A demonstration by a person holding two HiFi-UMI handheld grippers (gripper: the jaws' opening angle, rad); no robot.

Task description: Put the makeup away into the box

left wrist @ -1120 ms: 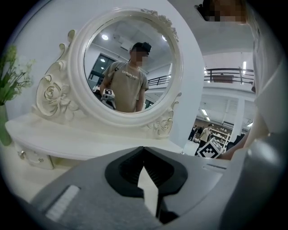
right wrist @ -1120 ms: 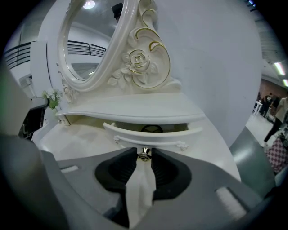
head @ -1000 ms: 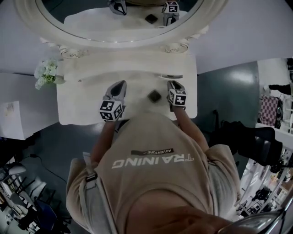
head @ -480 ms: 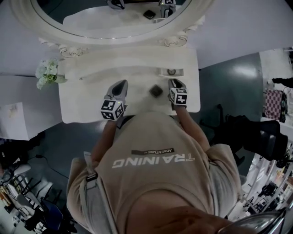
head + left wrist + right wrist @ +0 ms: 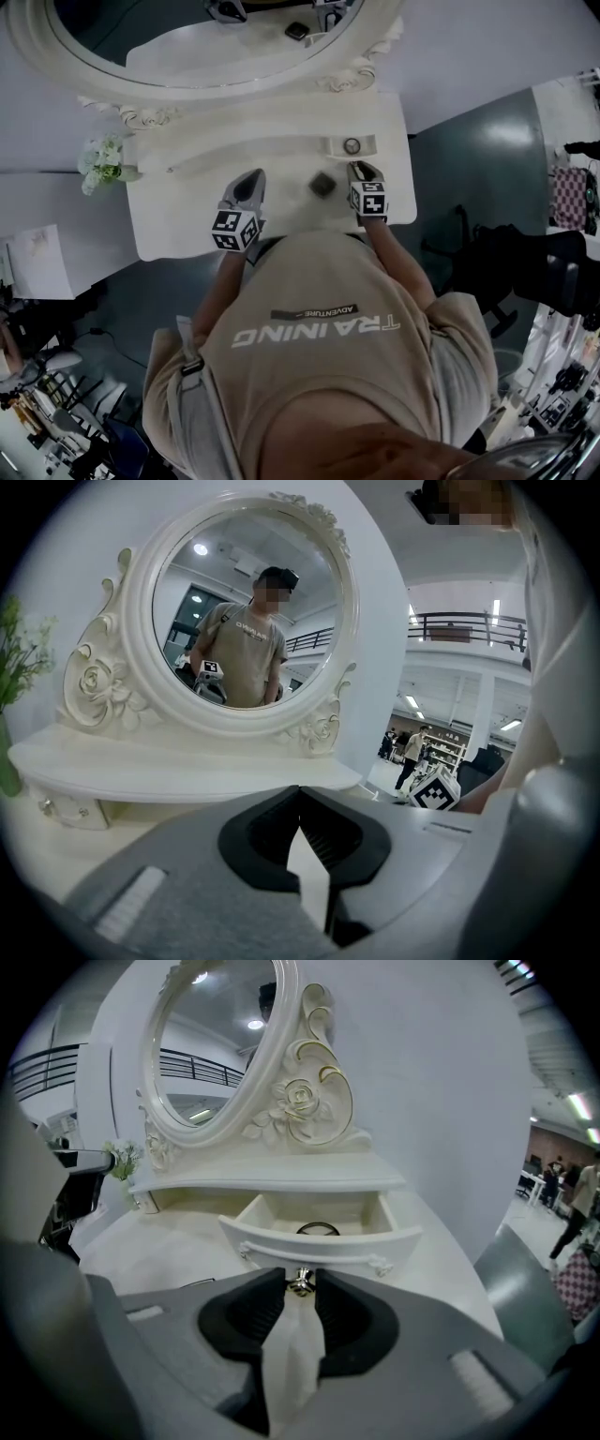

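1. The right gripper [image 5: 300, 1279] is pinched on the small metal knob [image 5: 300, 1285] of the open drawer [image 5: 281, 1241]. In the head view this gripper [image 5: 360, 169] sits right at the drawer front [image 5: 336, 146], and the grip is too small to read there.
2. Inside the drawer, just beyond the right jaws, lies a dark round item [image 5: 319, 1229]. The drawer front hides all but its upper arc, so I cannot tell what it is.
3. The left gripper [image 5: 298, 794] has its jaw tips pressed together with nothing between them. Its own grey body blocks the tabletop below.
4. A small dark makeup compact [image 5: 322, 184] lies on the white table [image 5: 187, 211], between the two grippers and nearer the right one, outside the drawer. It does not show in the left gripper view.
5. From overhead the left gripper [image 5: 249, 180] is over the table, well left of the drawer.
6. The person's shirt [image 5: 319, 356] covers the table's near edge behind both grippers.
7. The oval mirror [image 5: 56, 66] beyond the jaws is cut off at the top edge.
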